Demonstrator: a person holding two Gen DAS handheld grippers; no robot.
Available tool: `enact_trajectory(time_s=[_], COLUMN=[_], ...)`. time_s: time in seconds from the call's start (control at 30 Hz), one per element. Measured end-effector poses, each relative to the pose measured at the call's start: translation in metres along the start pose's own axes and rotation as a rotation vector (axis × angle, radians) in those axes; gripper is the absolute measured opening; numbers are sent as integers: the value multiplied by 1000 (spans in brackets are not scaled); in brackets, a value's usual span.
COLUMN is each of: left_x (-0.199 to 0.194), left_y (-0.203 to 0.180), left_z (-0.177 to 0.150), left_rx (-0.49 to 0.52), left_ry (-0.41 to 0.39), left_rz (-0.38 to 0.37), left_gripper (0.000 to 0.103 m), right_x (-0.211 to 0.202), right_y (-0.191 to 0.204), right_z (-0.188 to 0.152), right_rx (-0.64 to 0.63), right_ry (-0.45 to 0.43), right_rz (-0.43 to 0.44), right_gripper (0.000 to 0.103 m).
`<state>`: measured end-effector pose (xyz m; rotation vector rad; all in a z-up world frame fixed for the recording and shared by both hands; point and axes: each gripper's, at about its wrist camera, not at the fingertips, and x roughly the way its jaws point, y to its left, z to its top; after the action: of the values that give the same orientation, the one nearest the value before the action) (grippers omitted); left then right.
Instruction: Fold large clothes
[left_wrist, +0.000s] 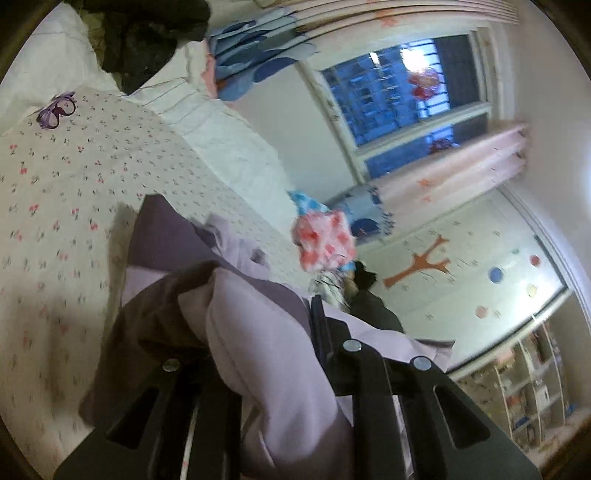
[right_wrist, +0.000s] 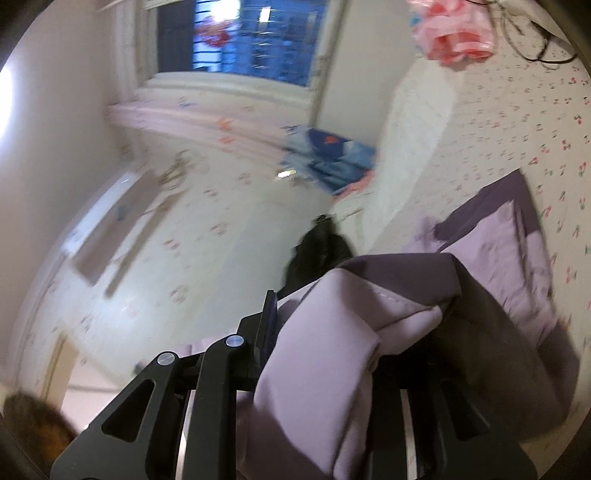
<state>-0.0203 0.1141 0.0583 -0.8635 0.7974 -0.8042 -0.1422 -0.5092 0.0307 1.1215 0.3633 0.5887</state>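
Note:
A large garment (left_wrist: 258, 332) in pale lilac with dark purple panels hangs over the flowered bed sheet (left_wrist: 74, 184). My left gripper (left_wrist: 258, 321) is shut on a bunched fold of it; the cloth covers the left finger, and the right finger (left_wrist: 319, 325) shows beside it. In the right wrist view the same garment (right_wrist: 498, 251) trails onto the bed sheet (right_wrist: 517, 110). My right gripper (right_wrist: 354, 325) is shut on another bunched fold; the left finger (right_wrist: 269, 321) shows and the cloth hides the right one.
Purple goggles (left_wrist: 57, 110) lie on the bed. Dark clothes (left_wrist: 147, 37) are piled at its far end. A pink-and-red cloth (left_wrist: 325, 240) lies at the bed's edge, also in the right wrist view (right_wrist: 454, 33). A black cable (right_wrist: 543, 44) lies near it. A window (left_wrist: 399, 88) is behind.

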Motion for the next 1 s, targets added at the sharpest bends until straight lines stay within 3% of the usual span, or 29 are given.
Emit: enact_trajectory(time_s=[0.17,0.27,0.33,0.4,0.5,0.57,0.63,0.77,0.9,1.0], left_x=[65,107,131,136,131,124,114,72,40,53], left_y=[43,77,104,119,123,120,114,95,61,19], left_z=[35,42,36,31,31,37,42,52,55,38], left_rx=[-44,-19,-27,-41,-53,-78,-102,-173,-90,123], left_ry=[-25,-18,7,4,20,43,37,-65,-160,-148], left_rz=[135,280,356,354,317,271,232,136,157,213], left_gripper=[17,17,17,18,19,29,55,77,85,93], right_x=[58,91,105,110,108,104,98,83,81,111], right_y=[-60,-107,-140,-147,-146,-140,-129,-98,-57,-26], right_z=[38,47,45,46,46,48,51,53,45,29], right_rx=[67,112,155,150,147,170,176,143,-46,-287], right_ry=[-5,8,20,25,32,24,-2,-24,27,94], right_rz=[-175,-317,-347,-320,-244,-194,-152,-157,-298,-492], right_gripper=[25,29,29,31,52,76,92,96,96,96])
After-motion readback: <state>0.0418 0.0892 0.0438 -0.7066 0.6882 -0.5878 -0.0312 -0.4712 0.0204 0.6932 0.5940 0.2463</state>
